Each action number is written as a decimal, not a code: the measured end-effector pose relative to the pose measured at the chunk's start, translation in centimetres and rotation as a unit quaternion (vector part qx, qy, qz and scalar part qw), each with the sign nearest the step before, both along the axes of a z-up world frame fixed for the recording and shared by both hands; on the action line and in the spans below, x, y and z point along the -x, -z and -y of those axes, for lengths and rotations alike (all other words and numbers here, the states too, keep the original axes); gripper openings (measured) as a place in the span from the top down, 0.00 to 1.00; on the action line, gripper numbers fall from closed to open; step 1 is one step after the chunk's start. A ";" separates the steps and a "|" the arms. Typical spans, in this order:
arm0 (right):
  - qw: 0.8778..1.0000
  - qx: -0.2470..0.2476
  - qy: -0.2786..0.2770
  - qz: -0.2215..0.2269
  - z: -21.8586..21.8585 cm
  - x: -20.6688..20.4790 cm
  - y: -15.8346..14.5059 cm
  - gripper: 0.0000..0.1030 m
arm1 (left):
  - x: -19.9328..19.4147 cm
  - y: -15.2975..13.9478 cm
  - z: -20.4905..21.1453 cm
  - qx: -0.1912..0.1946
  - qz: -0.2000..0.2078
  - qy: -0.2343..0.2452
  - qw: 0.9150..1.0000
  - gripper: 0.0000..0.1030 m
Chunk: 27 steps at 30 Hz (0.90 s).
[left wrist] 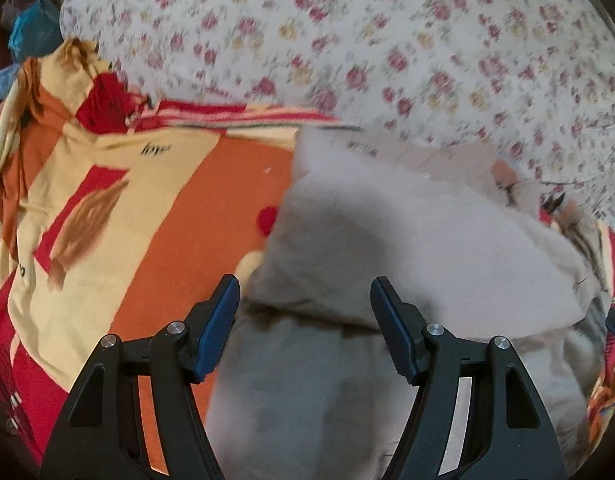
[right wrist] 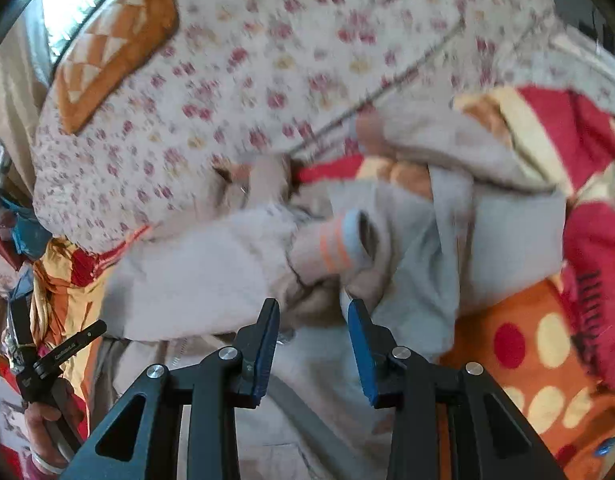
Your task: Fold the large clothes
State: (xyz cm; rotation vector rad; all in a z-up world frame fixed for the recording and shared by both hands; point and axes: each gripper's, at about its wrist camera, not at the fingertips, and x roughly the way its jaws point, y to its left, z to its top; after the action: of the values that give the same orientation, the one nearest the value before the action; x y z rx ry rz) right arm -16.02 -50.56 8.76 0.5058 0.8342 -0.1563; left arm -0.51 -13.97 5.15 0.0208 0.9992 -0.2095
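I see the left gripper built of matt black plastic, with brushed silver metal pins at its pivots; its pads are blue with a finely ribbed, rubbery-looking face. The right gripper shows the same black plastic, metal pins and blue ribbed pads. At twelve o'clock from the left gripper lies the pale garment, a soft, fuzzy matt cloth. Its cuff looks knitted, with orange and blue bands. The patterned bedsheet at nine o'clock is smooth cloth, creased. The floral quilt looks like soft matt cotton; blur hides its weave.
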 end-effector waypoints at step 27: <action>0.997 0.071 -0.010 -0.037 -2.2 -3.3 2.8 0.51 | -0.7 3.4 4.7 -0.061 -0.001 0.035 0.998 0.34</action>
State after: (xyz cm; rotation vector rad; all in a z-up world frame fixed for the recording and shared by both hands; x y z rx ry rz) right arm -12.68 -48.38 5.94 0.3594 0.8927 -0.2152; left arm 0.16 -18.63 1.72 0.1667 1.0127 -0.2116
